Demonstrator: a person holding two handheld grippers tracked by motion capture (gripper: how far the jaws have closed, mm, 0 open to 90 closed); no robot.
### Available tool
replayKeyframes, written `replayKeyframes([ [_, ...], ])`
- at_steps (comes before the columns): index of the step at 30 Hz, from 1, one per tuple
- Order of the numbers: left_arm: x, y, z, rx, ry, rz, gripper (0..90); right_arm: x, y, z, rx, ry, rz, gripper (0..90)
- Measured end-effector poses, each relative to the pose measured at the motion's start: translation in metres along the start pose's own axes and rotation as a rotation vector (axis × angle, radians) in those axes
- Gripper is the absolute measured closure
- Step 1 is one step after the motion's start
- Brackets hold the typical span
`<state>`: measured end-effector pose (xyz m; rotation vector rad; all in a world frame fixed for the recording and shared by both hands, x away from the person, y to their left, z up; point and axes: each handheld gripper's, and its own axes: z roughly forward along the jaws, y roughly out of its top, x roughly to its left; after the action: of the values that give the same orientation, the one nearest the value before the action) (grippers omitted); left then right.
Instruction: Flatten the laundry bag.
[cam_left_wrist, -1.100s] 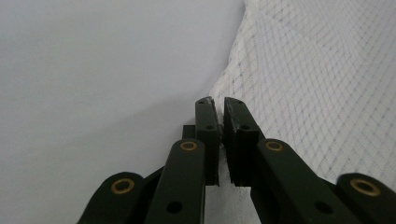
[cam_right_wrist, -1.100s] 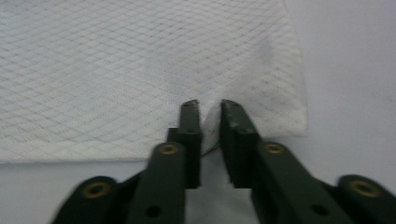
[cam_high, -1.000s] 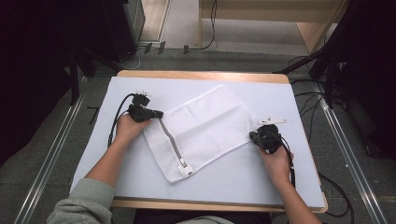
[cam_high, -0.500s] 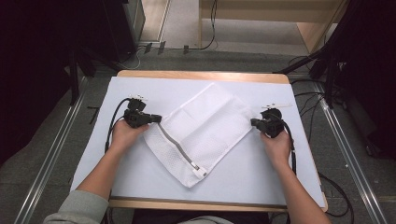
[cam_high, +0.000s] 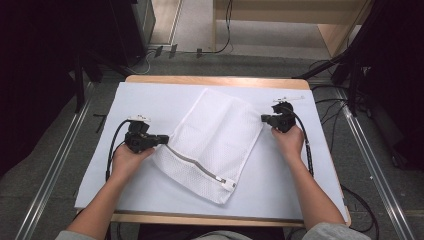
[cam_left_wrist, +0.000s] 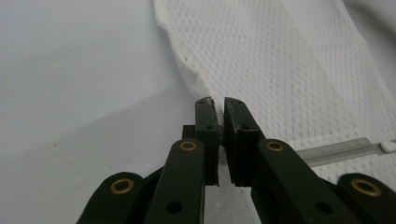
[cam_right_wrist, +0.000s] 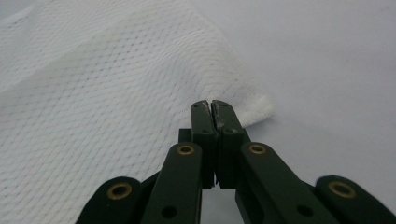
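A white mesh laundry bag (cam_high: 215, 135) lies flat and askew on the white table cover (cam_high: 150, 97), its grey zipper (cam_high: 200, 167) along the near-left edge. My left gripper (cam_high: 163, 140) is shut on the bag's left corner beside the zipper's end. In the left gripper view the jaws (cam_left_wrist: 218, 106) pinch the mesh (cam_left_wrist: 289, 70) edge with only a thin slit between them, and the zipper (cam_left_wrist: 336, 151) runs off to the right. My right gripper (cam_high: 264, 119) is shut on the bag's right corner. The mesh (cam_right_wrist: 93, 93) corner pokes out beside the tips (cam_right_wrist: 211, 108).
A small white strip (cam_high: 292, 98) lies at the table's back right, just beyond the right gripper. Black cables (cam_high: 307, 145) trail from both grippers along the forearms. The wooden table edge (cam_high: 210, 80) borders a floor with metal rails (cam_high: 55, 165) and cords.
The left gripper has drawn its corner toward the person while the right gripper carried its corner away toward the back. The bag turned counter-clockwise between them, and the zipper edge now lies flatter.
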<state>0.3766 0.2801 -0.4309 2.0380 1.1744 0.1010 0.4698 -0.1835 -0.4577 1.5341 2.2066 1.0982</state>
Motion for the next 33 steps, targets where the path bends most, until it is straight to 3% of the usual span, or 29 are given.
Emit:
replayKeyframes([
  [6, -0.007, -0.012, -0.006, 0.019, 0.004, 0.004, 85.4, 0.005, 0.006, 0.015, 0.009, -0.014, -0.020, 90.0],
  [9, -0.008, -0.016, -0.008, 0.026, -0.020, 0.000, 83.4, 0.003, 0.007, 0.017, 0.005, 0.004, 0.007, 89.5],
  [11, -0.007, -0.015, -0.009, 0.023, -0.009, 0.016, 77.9, 0.005, 0.007, 0.016, 0.017, 0.008, 0.013, 83.9],
  [12, -0.007, -0.014, -0.010, 0.019, -0.006, 0.025, 73.9, 0.006, 0.006, 0.013, 0.010, 0.022, 0.009, 76.9],
  [15, -0.005, -0.007, -0.011, -0.002, -0.001, 0.026, 69.0, 0.012, 0.006, 0.005, 0.004, 0.006, -0.007, 74.2],
  [19, -0.001, 0.006, -0.003, 0.007, 0.021, 0.045, 62.4, 0.018, 0.002, -0.010, -0.011, 0.008, -0.029, 72.0],
  [22, 0.004, 0.018, 0.006, 0.010, 0.021, 0.034, 60.9, 0.027, -0.007, -0.018, -0.015, 0.010, -0.046, 70.9],
  [28, 0.009, 0.040, 0.024, 0.016, 0.034, 0.064, 60.8, 0.040, -0.027, -0.028, 0.007, 0.018, -0.065, 69.2],
  [29, 0.011, 0.042, 0.028, -0.001, 0.037, 0.060, 60.6, 0.042, -0.030, -0.028, 0.006, 0.018, -0.068, 68.0],
  [33, 0.020, 0.050, 0.042, 0.036, 0.033, 0.036, 59.2, 0.047, -0.035, -0.032, -0.003, 0.023, -0.065, 65.2],
])
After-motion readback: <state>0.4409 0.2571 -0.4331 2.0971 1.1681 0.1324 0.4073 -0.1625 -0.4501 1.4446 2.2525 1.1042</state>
